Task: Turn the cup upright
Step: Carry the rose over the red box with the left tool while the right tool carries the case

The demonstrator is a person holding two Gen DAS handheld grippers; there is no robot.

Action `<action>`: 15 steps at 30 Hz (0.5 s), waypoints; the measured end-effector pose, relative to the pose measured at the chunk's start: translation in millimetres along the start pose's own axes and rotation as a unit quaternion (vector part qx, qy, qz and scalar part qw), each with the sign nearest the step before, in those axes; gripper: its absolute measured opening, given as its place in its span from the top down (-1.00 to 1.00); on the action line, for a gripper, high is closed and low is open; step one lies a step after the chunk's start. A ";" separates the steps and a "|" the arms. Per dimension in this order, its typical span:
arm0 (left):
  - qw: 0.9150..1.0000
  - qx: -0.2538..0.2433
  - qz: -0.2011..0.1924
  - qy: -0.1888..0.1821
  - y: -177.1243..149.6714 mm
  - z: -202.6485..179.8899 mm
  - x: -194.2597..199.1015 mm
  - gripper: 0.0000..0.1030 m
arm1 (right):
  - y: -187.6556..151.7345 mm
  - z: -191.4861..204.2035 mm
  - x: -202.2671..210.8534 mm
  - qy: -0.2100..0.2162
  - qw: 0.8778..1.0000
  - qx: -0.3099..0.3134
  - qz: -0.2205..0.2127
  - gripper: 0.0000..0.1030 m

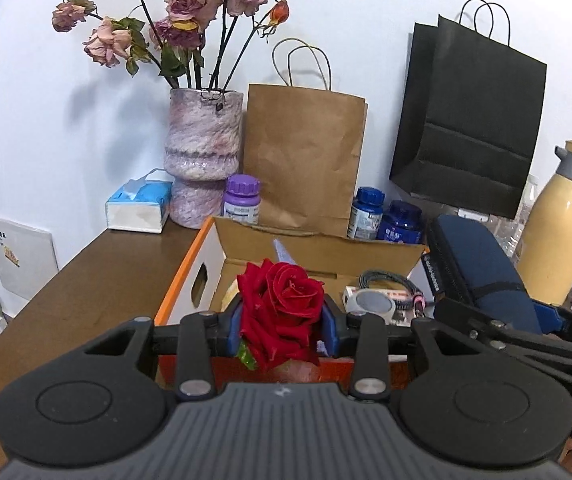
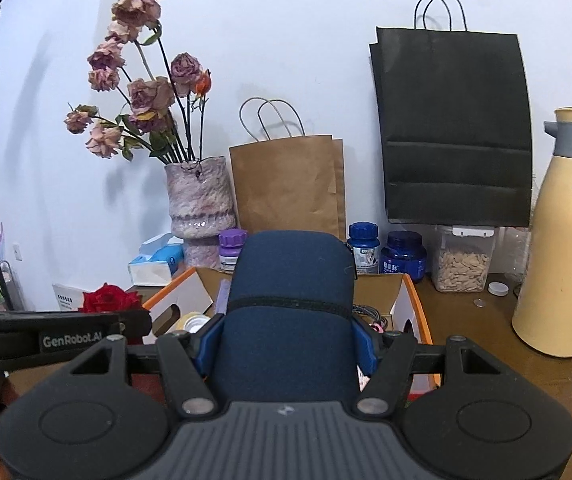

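Note:
No cup can be made out in either view. My left gripper point(image 1: 284, 326) is shut on a red rose point(image 1: 286, 292), whose bloom sticks up between the blue pads point(image 1: 234, 322). My right gripper point(image 2: 286, 342) is shut on a navy blue fabric case point(image 2: 286, 280), which stands upright between its pads point(image 2: 363, 344). Both are held above an open cardboard box point(image 1: 206, 256). In the left wrist view the navy case point(image 1: 473, 264) appears to the right. In the right wrist view the rose point(image 2: 108, 299) shows at the left.
The orange-edged box holds a cable and small items on a brown table point(image 1: 86, 280). Along the wall stand a vase point(image 1: 204, 152) of dried roses, a tissue box point(image 1: 140, 204), a brown paper bag point(image 1: 301, 156), a black bag point(image 1: 473, 120), pill bottles and a cream jug point(image 2: 561, 248).

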State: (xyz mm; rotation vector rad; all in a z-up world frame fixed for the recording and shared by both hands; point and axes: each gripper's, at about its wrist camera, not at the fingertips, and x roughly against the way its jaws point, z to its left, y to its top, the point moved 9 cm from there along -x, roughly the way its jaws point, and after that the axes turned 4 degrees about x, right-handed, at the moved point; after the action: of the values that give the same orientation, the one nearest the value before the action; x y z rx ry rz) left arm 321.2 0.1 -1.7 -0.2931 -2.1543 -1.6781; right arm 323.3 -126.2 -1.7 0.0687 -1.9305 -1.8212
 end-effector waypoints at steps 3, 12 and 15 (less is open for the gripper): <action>1.000 0.004 -0.004 -0.001 7.0 -1.8 -8.3 0.26 | 5.5 -2.7 -10.5 -0.002 1.000 0.001 0.002 -0.23; 1.000 0.004 -0.006 -0.003 21.7 -8.2 -38.3 0.26 | 17.4 -13.7 -41.8 -0.012 1.000 0.005 0.011 -0.23; 1.000 0.001 -0.006 -0.002 24.4 -10.0 -47.8 0.26 | 20.6 -18.0 -50.8 -0.014 1.000 0.005 0.013 -0.23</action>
State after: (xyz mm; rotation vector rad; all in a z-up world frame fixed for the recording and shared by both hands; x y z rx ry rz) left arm 375.7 0.3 1.5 -0.2836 -2.1648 -1.6845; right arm 380.8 -122.5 2.2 0.0208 -1.9507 -1.8055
